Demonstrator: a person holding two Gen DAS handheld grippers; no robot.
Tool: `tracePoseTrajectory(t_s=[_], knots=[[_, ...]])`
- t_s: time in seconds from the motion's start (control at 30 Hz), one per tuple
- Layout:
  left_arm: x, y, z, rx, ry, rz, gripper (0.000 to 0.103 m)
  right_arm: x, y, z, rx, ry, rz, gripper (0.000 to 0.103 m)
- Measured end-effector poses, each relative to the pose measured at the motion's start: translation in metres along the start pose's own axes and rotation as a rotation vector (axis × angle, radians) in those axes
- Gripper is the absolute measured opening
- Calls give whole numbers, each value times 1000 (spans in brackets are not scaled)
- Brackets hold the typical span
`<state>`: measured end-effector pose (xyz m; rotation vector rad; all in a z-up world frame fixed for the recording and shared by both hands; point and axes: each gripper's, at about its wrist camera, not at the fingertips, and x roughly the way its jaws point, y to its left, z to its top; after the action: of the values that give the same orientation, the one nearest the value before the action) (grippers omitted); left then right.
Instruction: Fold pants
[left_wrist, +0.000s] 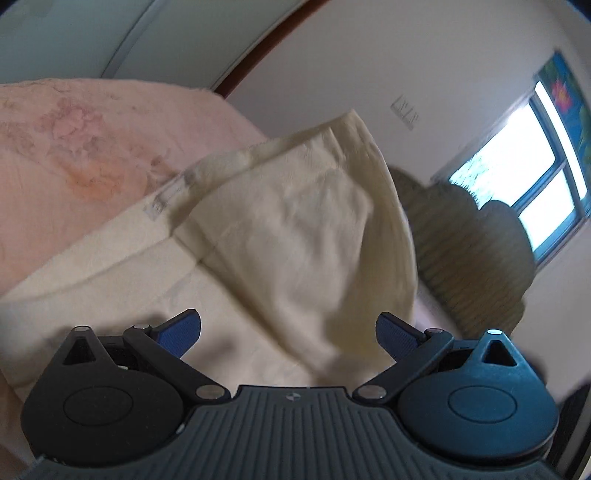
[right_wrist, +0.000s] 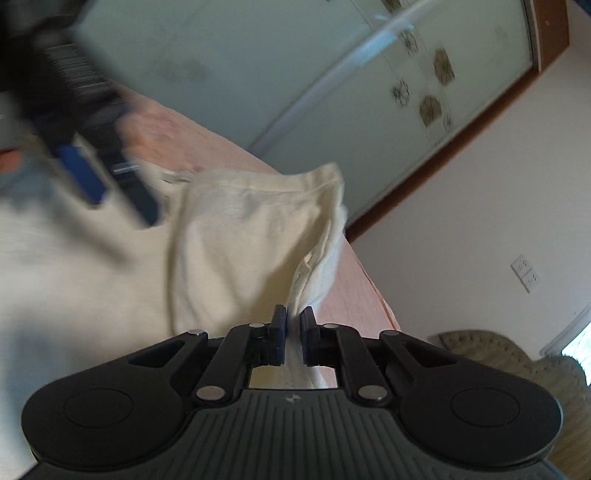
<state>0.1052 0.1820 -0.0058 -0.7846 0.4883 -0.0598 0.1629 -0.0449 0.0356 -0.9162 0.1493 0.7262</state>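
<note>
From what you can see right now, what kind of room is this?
Probably a bedroom: cream pants lie on a pink bedspread, beside a sliding-door wardrobe and a window.

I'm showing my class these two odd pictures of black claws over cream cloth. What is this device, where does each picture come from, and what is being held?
These are two hand-held grippers, each with a camera looking along its fingers. A person carries one in each hand; there is no robot arm. The left camera's view shows the left gripper open, holding nothing, above cream pants on a pink bed cover. The right camera's view shows the right gripper shut on a bunched edge of the pants, lifting it. The blurred dark shape at its upper left is the other gripper.
</note>
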Motion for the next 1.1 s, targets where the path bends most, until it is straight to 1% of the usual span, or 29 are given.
tracePoseTrajectory(t_s=[0.07,0.13,0.17,0.23,0.27,0.33,0.4,0.43,0.47,0.53,0.57,0.6,0.63,0.7,0.83,0.9,0.93,1.0,1.03,1.07,1.1], knots=[[-9,-3,7,-21,-35,-54,102,-20,16,1,-10,-15,14,9],[-17,-7,9,-42,-69,-86,102,-32,31,0,-5,-16,49,8],[-18,-8,10,-51,-74,-85,103,-35,37,-2,2,-15,61,8],[-15,-5,12,-103,-65,-41,102,-35,46,-3,27,-5,84,8],[-11,-2,14,-129,-59,-32,102,-36,50,-1,46,-6,90,8],[-8,8,18,-195,-45,-36,94,-36,50,-1,83,-6,95,8],[-3,15,22,-248,-25,-54,66,-34,48,0,104,-10,83,8],[-1,18,23,-263,-17,-55,61,-33,48,0,101,-8,72,8],[-1,19,23,-270,-16,-56,53,-35,52,-3,84,-1,54,10],[-1,26,24,-270,-15,-65,47,-40,65,-8,27,4,-17,21],[0,28,24,-269,-16,-66,42,-42,72,-12,-10,14,-64,42],[0,29,25,-271,-15,-70,38,-42,75,-14,-36,25,-98,70],[0,30,25,-271,-15,-72,37,-39,76,-19,-62,36,-129,77],[2,30,26,-261,-11,-62,33,-43,74,-27,-74,48,-137,76],[0,33,23,-232,-11,-50,32,-39,54,-40,-4,137,-172,75],[0,30,23,-208,-6,-33,32,-36,43,-48,18,182,-192,64],[-2,29,23,-195,-1,-20,32,-33,38,-53,19,211,-197,60],[-3,26,22,-170,2,-5,38,-26,33,-64,1,266,-210,40],[-4,25,21,-150,-1,-1,38,-22,31,-67,-9,287,-204,34],[-5,23,20,-127,-8,4,38,-21,29,-70,-3,296,-191,22],[-6,20,20,-93,-9,8,37,-21,29,-70,7,293,-178,12]])
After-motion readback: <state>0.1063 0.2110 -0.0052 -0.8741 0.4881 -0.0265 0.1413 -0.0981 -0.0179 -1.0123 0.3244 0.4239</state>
